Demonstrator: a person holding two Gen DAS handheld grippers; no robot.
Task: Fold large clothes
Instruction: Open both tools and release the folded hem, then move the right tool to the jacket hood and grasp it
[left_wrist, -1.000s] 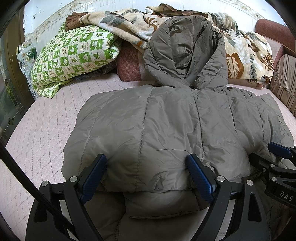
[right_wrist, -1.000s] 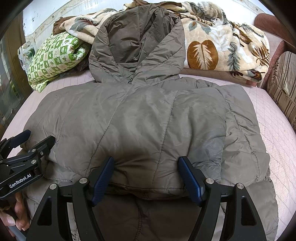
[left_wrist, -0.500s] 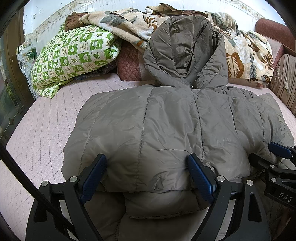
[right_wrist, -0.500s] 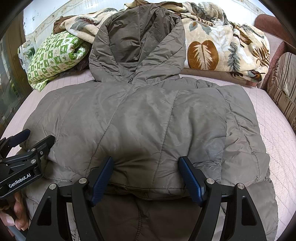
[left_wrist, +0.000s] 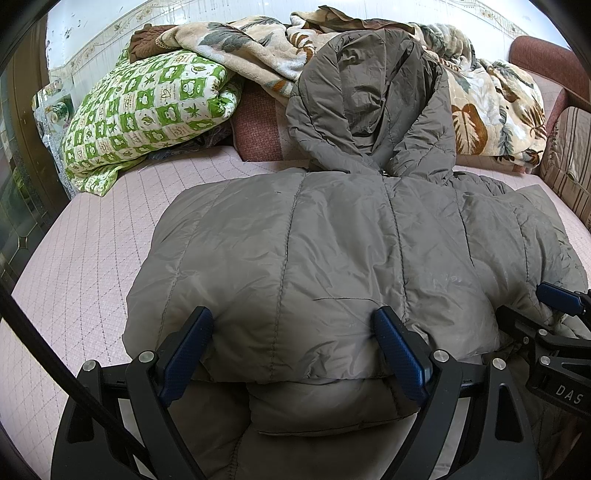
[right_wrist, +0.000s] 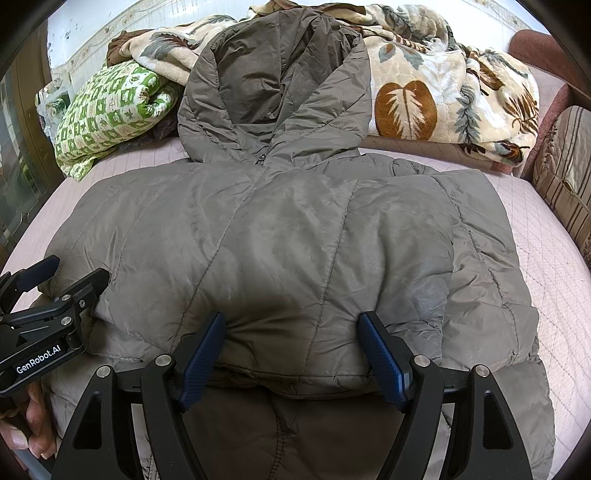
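Note:
A grey-brown puffer jacket (left_wrist: 332, 240) (right_wrist: 295, 229) lies on a pink quilted bed (left_wrist: 92, 240), its hood (left_wrist: 369, 92) propped against the bedding behind. Its lower part is folded up over the body, and the folded edge faces me. My left gripper (left_wrist: 291, 314) stands open and wide at the left half of that edge, with puffy fabric between its blue pads. My right gripper (right_wrist: 291, 319) is open the same way at the right half. Each gripper also shows in the other's view: the right gripper (left_wrist: 528, 306) and the left gripper (right_wrist: 77, 269).
A green-and-white patterned quilt (left_wrist: 147, 110) is bundled at the back left. A leaf-print blanket (right_wrist: 424, 92) is piled behind the hood. A striped cushion (right_wrist: 565, 166) lines the right side. A person's hand (right_wrist: 26, 424) holds the left gripper's handle.

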